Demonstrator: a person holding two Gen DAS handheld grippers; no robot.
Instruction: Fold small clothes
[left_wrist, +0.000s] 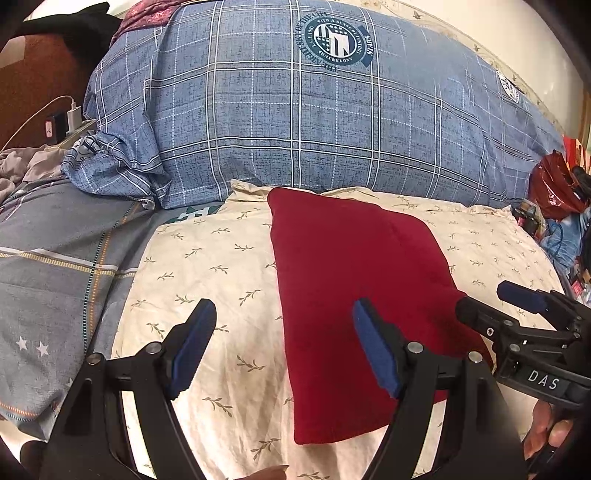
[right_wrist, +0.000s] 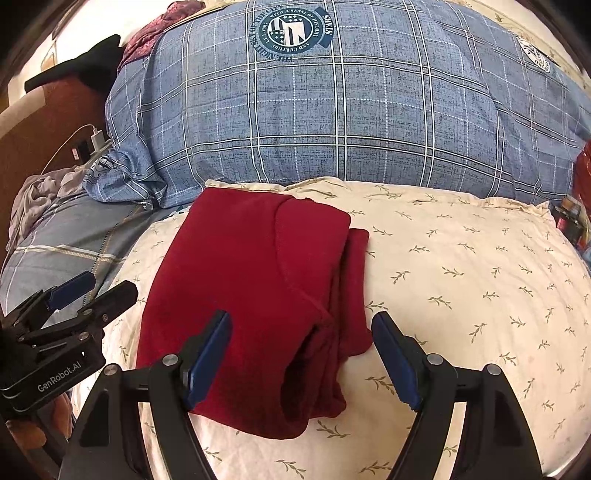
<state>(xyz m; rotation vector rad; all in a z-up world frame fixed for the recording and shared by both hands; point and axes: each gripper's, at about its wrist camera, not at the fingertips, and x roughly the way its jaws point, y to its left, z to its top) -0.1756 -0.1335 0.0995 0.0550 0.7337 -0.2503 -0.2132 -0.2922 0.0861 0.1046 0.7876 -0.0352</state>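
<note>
A dark red garment (right_wrist: 255, 302) is seen folded into a long rectangle on a cream leaf-print sheet (right_wrist: 461, 280), in front of a blue plaid duvet (right_wrist: 332, 110). The left gripper (left_wrist: 284, 339) is held with fingers spread wide, nothing grasped, above the garment's left edge. The right gripper (right_wrist: 301, 350) is likewise spread apart and empty, over the garment's near right end where layered edges show. A white charger (left_wrist: 74, 114) is seen far left.

Red garment (right_wrist: 258, 295) folded flat; on pillow (right_wrist: 461, 277)
</note>
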